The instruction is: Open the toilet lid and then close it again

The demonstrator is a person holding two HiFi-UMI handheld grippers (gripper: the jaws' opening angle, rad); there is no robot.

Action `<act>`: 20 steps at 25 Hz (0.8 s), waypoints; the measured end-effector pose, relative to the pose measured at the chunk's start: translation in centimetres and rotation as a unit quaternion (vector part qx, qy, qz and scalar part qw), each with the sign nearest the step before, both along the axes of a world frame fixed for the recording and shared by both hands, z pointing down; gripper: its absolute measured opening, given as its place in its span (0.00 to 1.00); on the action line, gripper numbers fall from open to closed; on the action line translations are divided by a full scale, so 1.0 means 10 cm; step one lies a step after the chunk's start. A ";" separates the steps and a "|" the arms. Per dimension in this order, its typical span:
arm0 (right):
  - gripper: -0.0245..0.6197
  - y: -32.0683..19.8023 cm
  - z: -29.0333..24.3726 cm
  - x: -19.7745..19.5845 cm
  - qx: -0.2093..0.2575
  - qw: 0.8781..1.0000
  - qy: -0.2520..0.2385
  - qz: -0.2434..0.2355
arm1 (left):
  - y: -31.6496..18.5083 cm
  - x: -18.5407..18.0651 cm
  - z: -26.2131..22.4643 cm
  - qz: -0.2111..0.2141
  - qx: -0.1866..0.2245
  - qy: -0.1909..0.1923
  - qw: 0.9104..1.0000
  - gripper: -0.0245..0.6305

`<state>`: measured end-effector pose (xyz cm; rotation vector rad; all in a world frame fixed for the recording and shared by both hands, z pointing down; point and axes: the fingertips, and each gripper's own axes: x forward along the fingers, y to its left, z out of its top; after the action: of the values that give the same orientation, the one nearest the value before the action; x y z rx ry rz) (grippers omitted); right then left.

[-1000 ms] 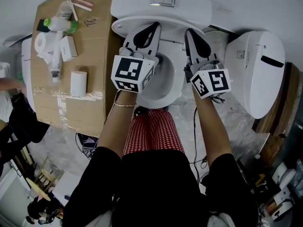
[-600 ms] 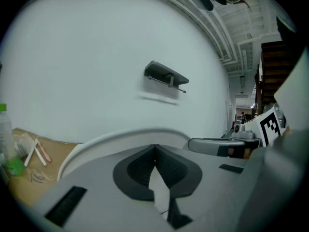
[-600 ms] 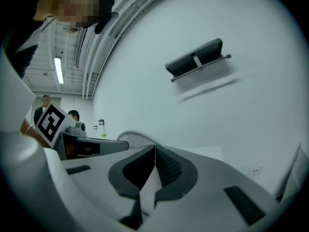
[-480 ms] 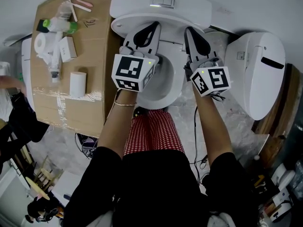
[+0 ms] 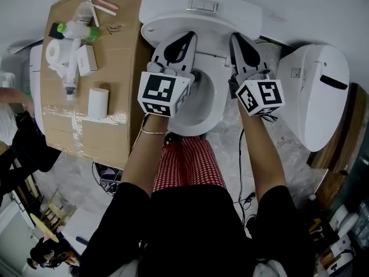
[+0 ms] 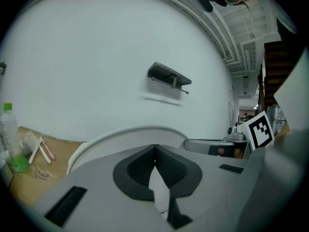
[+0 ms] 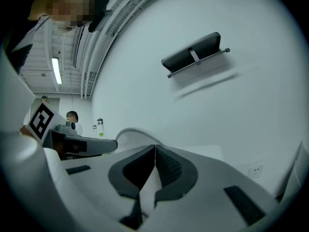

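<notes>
- Toilet lid (image 5: 210, 33) looks to be up already, standing in front of the tank (image 5: 173, 4) at the top middle of the head view. The bowl (image 5: 199, 100) is wide open below it.
- So I'd say the opening half is basically done. The closing half is all that's left.
- Left hand-held gripper (image 5: 189, 35) and right hand-held gripper (image 5: 235, 37) both point their tips at the raised lid, one on each side of the bowl. I can't tell if they're actually touching it.
- In the left gripper view, the left hand-held gripper (image 6: 154, 149) has its jaws pinched together at the tips. Nothing is clamped as far as I can see. The lid's curved white edge (image 6: 120, 134) sits right behind them.
- Same deal in the right gripper view: the right hand-held gripper (image 7: 154, 149) is closed tip to tip, with the lid edge (image 7: 130, 132) just past it.
- My guess is they'll have to hook or nudge the top edge forward to bring it down.
- A cardboard-topped bench (image 5: 124, 68) sits at the left. It holds a toilet roll (image 5: 53, 51), a white box (image 5: 86, 59), a green-capped bottle (image 5: 78, 30) and pink toothbrushes (image 5: 104, 4).
- There's a second white toilet-like unit (image 5: 314, 97) at the right.
- Nothing sits in the lid's path except the hand-held grippers themselves.
</notes>
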<state>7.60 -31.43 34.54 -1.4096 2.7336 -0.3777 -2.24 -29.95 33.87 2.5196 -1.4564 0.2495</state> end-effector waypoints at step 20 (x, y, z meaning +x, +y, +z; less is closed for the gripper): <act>0.07 -0.07 0.08 0.05 -0.038 0.999 0.019 0.025 | 0.27 -0.32 -0.12 -0.030 -0.007 0.017 0.999 0.05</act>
<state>8.06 -32.14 35.34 -1.5160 2.7362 -0.4625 -5.40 -27.24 32.67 2.4525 -1.5084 0.2042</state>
